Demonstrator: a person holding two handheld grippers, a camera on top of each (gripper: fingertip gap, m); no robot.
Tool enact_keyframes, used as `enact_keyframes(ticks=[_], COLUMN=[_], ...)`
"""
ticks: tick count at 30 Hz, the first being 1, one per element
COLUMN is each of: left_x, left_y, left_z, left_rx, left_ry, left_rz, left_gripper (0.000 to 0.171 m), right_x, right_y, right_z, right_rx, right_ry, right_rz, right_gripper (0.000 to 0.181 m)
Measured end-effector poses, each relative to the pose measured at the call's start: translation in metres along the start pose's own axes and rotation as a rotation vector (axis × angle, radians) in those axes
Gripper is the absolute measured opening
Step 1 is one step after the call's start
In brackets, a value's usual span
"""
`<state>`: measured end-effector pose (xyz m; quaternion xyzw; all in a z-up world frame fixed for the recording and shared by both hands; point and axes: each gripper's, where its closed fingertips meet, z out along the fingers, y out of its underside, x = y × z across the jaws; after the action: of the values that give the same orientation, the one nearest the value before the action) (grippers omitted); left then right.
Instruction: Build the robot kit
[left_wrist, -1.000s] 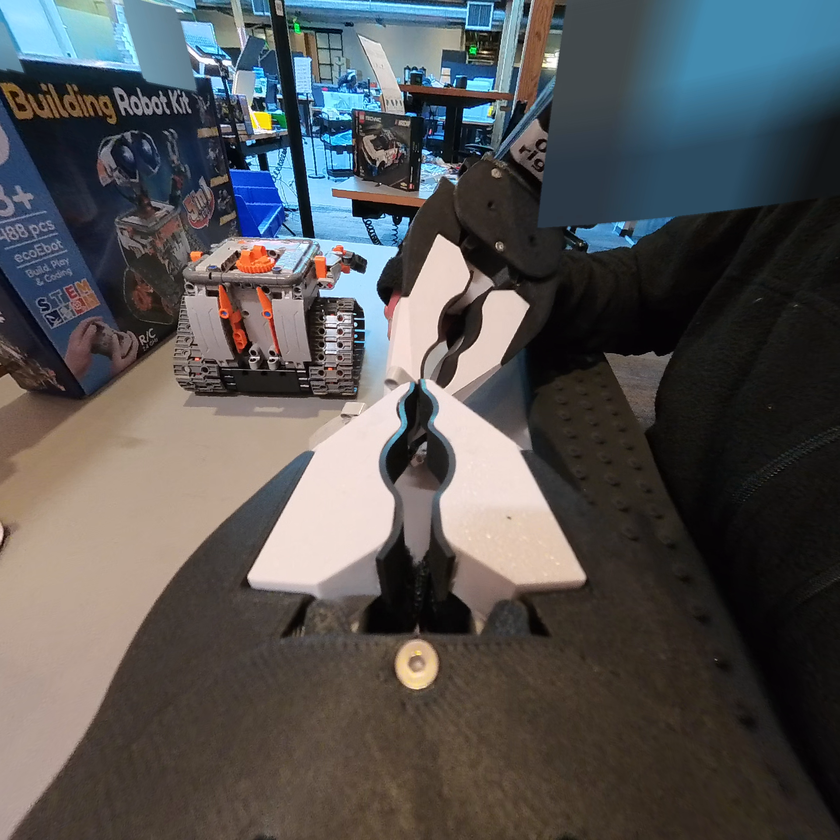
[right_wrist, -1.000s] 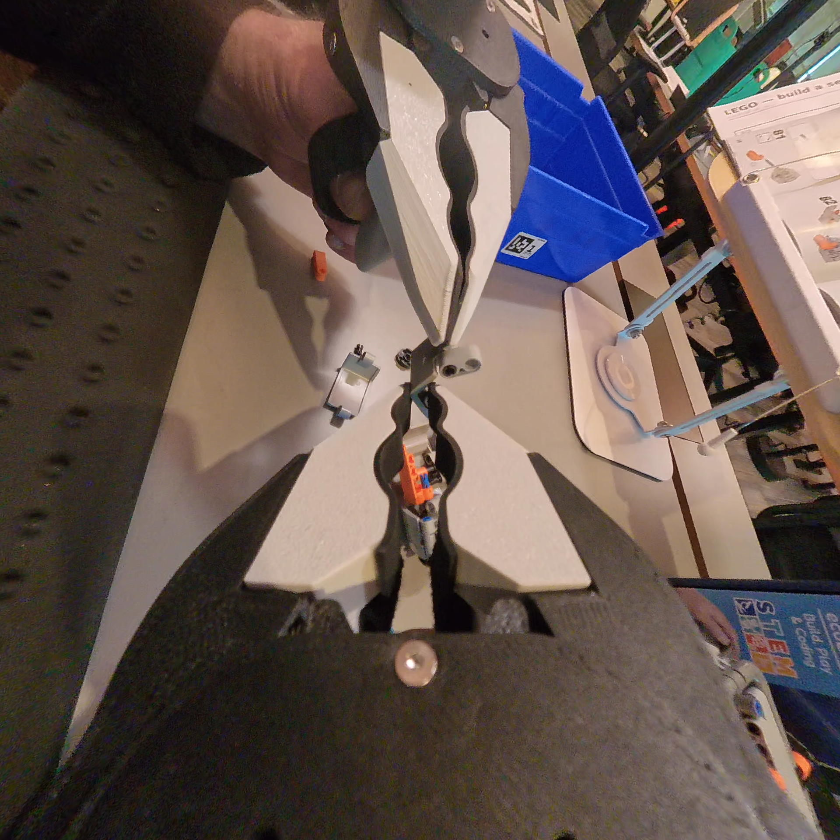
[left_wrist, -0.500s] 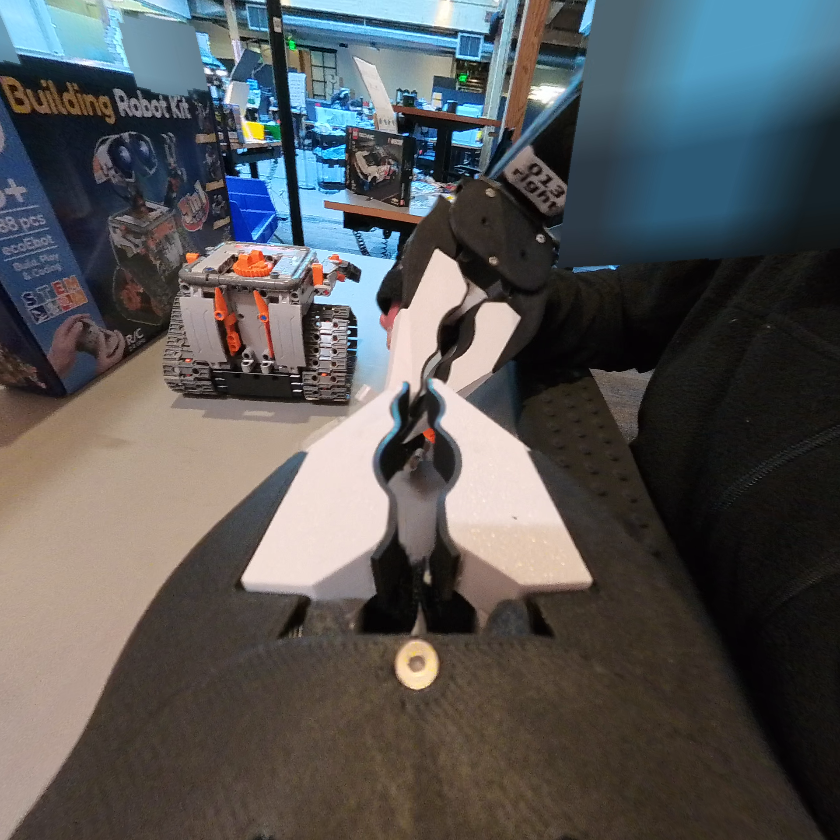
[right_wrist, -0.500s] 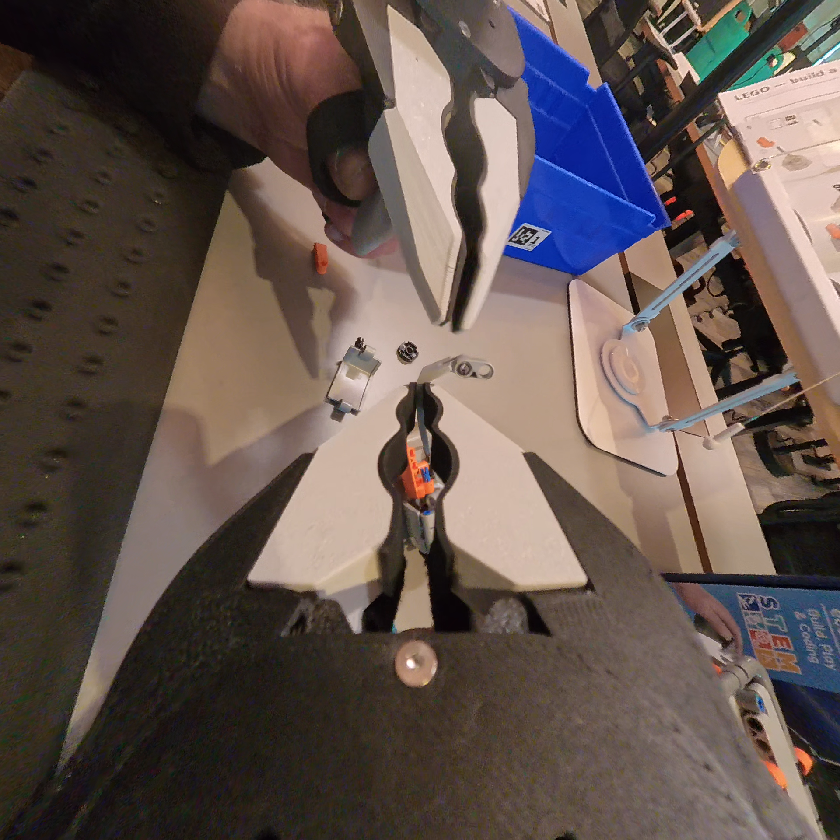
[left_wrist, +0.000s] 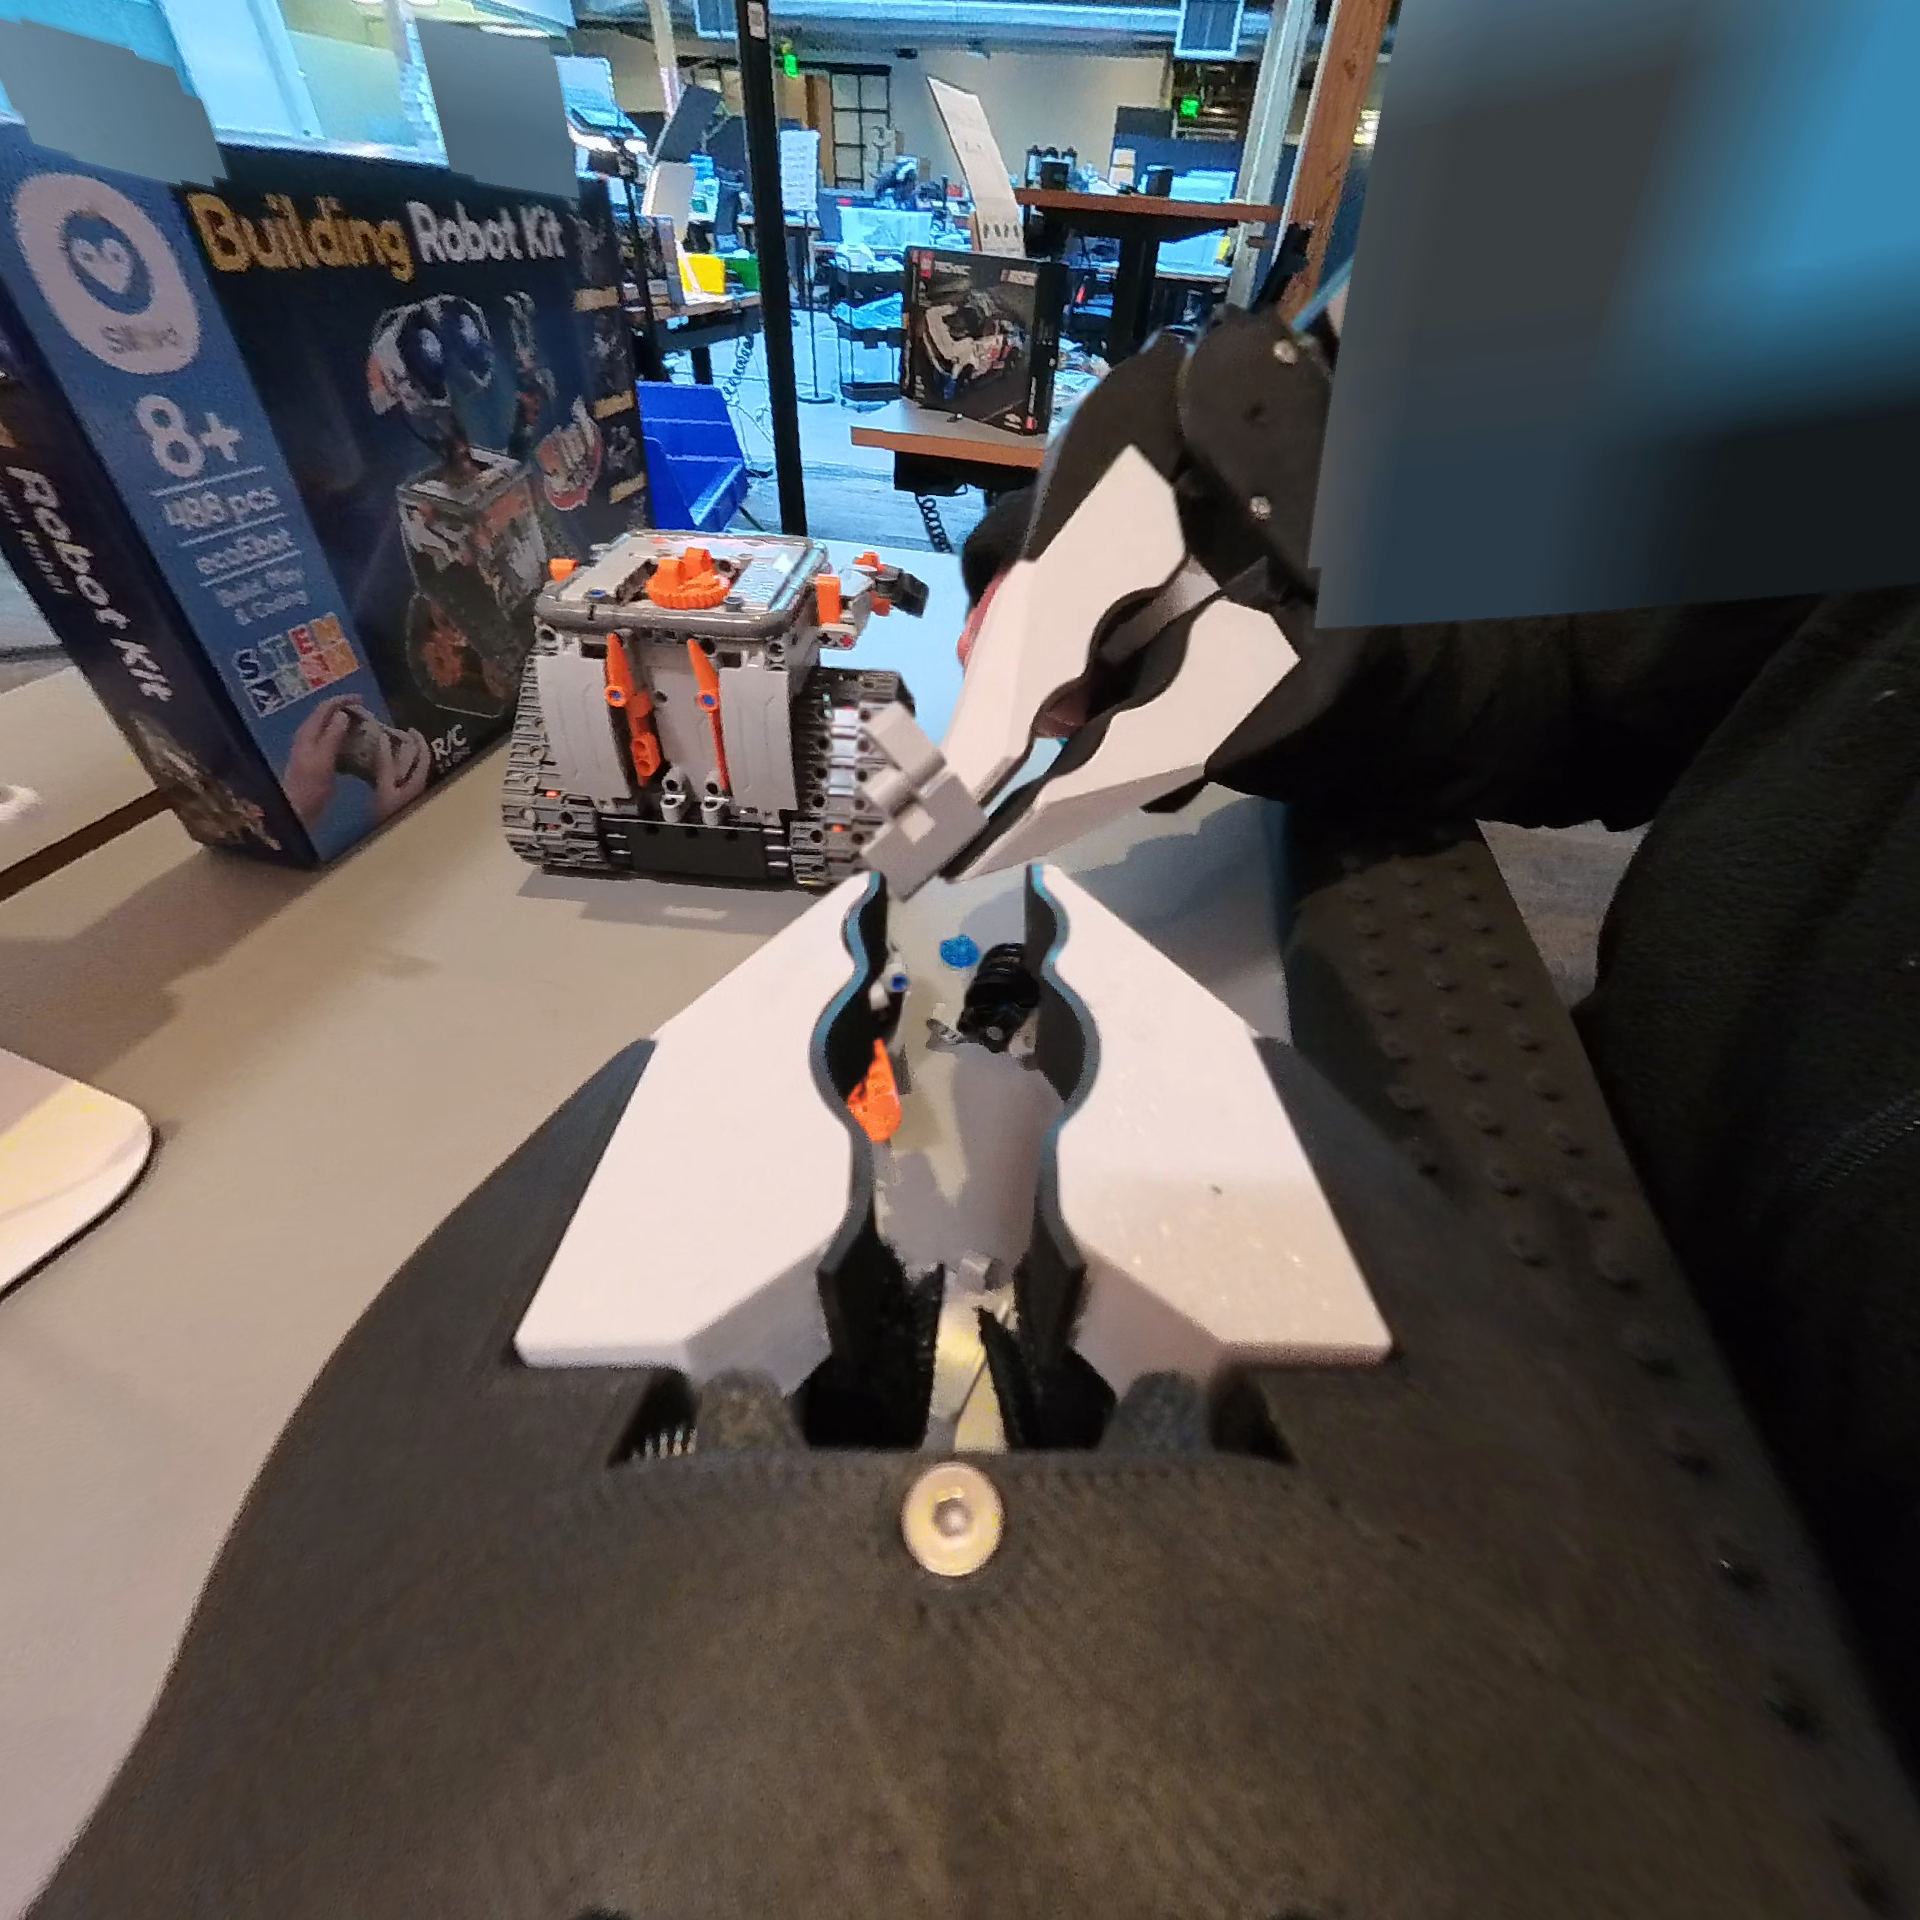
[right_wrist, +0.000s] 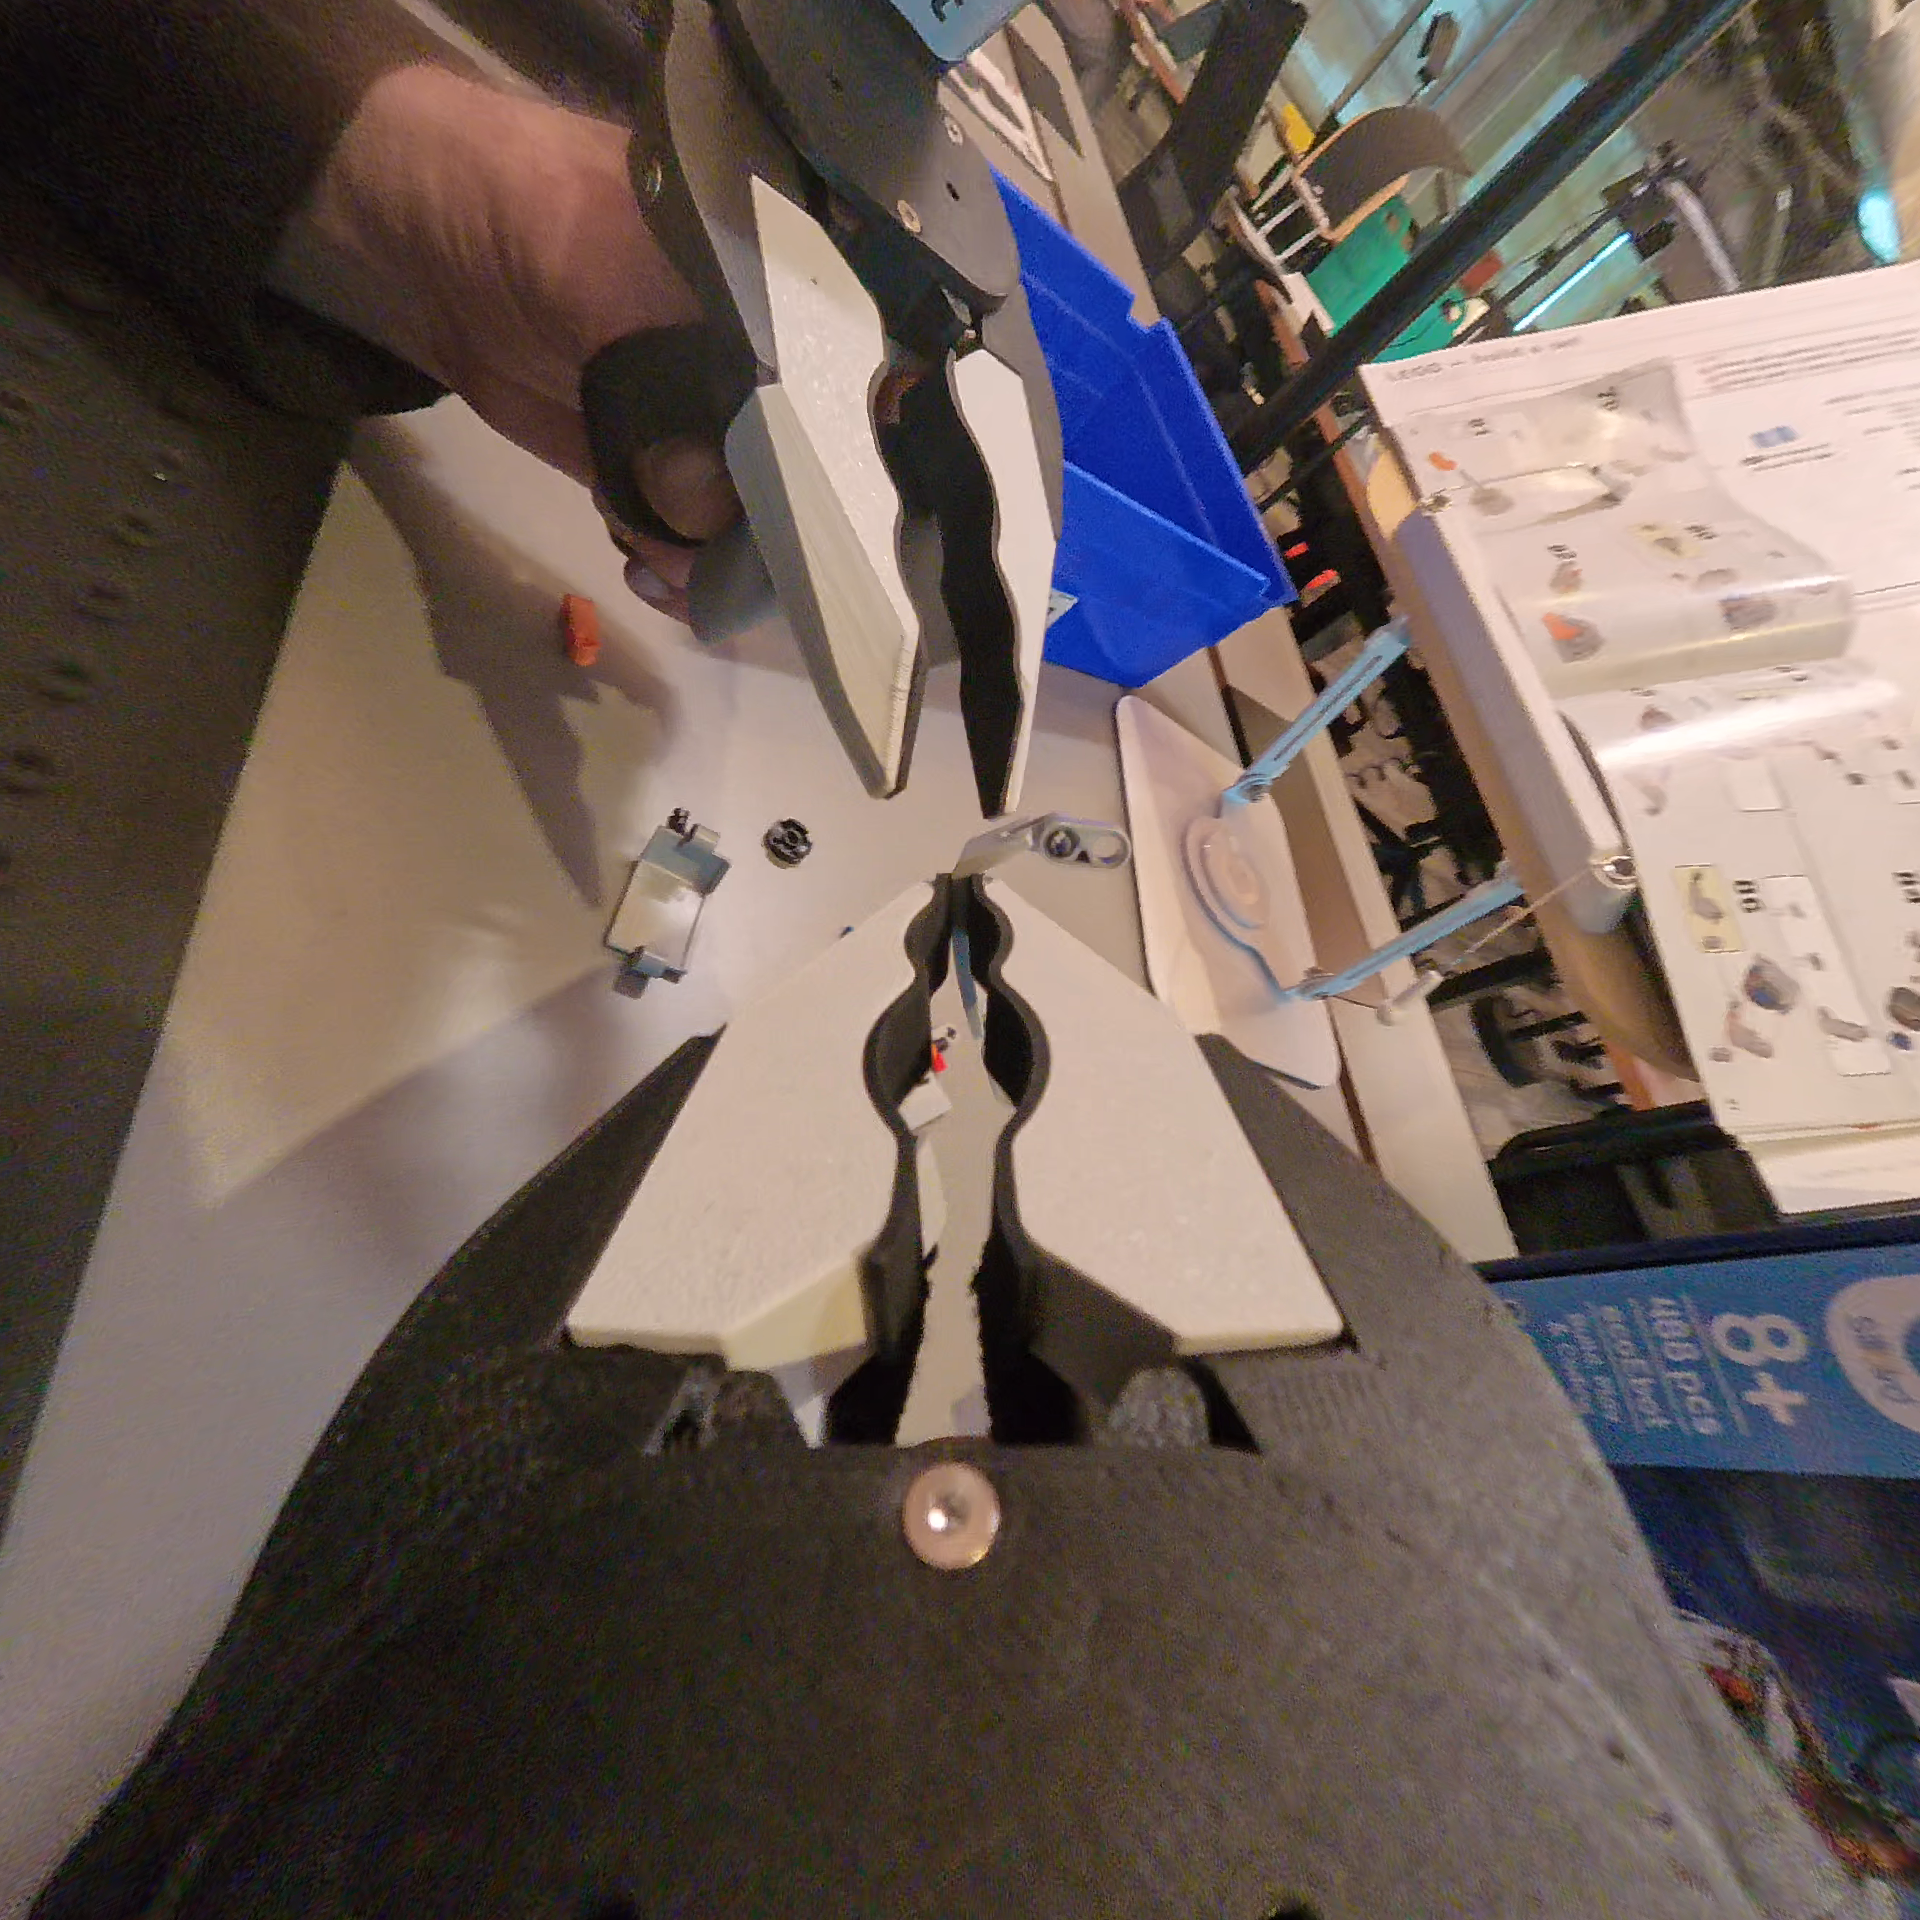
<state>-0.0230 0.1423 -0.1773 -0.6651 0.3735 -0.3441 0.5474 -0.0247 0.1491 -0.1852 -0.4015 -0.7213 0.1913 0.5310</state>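
Note:
My right gripper (right_wrist: 961, 883) is shut on a small grey brick-toy part (right_wrist: 1060, 840) that sticks out past its tips. In the left wrist view the right gripper (left_wrist: 982, 821) comes in from the upper right with that grey part (left_wrist: 914, 800) just above my left fingertips. My left gripper (left_wrist: 954, 883) is open and empty; it also shows in the right wrist view (right_wrist: 940, 800), held by a hand, tips a little apart from the part. Between the left fingers I see loose bits on the table: an orange piece (left_wrist: 873, 1101), a black spring part (left_wrist: 997, 1003) and a blue piece (left_wrist: 958, 951).
A tracked grey-and-orange brick robot (left_wrist: 707, 717) stands beyond, beside a blue kit box (left_wrist: 281, 520). On the table lie a grey bracket (right_wrist: 665, 914), a black round piece (right_wrist: 787, 836) and an orange piece (right_wrist: 579, 629). A blue bin (right_wrist: 1122, 520) and a booklet on a stand (right_wrist: 1714, 675) are near. My two grippers' fingertips are within a few centimetres of each other.
My left gripper has let go of the grey part, opened, and drawn back from the right gripper's tips. The right gripper keeps hold of the part.

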Motion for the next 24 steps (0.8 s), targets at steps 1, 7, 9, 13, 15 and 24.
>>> enact_keyframes(ticks=[1, 7, 9, 13, 15, 24], left_x=[-0.002, -0.006, -0.005, -0.003, -0.002, 0.008], left_y=[-0.001, -0.004, -0.004, -0.003, -0.003, -0.008], left_z=[-0.001, -0.003, -0.002, 0.001, 0.002, -0.001], left_rx=[0.007, 0.026, 0.020, 0.006, 0.012, 0.064], left_ry=[-0.006, -0.038, -0.044, -0.049, -0.039, 0.065], left_rz=[-0.005, 0.009, 0.036, 0.057, 0.041, -0.028], left_gripper=[0.023, 0.023, 0.020, 0.020, 0.018, 0.007], right_x=[0.001, 0.004, 0.004, 0.002, -0.002, -0.008], right_y=[-0.001, -0.005, -0.006, -0.007, -0.010, -0.018], right_z=[0.000, -0.003, -0.002, -0.002, -0.003, -0.007], right_rx=[0.000, 0.028, 0.034, 0.045, 0.067, 0.130], right_ry=[0.015, 0.036, 0.033, 0.017, -0.004, -0.073], right_rz=[-0.012, -0.009, -0.007, -0.002, -0.002, 0.040], right_gripper=[0.000, 0.000, 0.000, 0.000, 0.000, 0.000])
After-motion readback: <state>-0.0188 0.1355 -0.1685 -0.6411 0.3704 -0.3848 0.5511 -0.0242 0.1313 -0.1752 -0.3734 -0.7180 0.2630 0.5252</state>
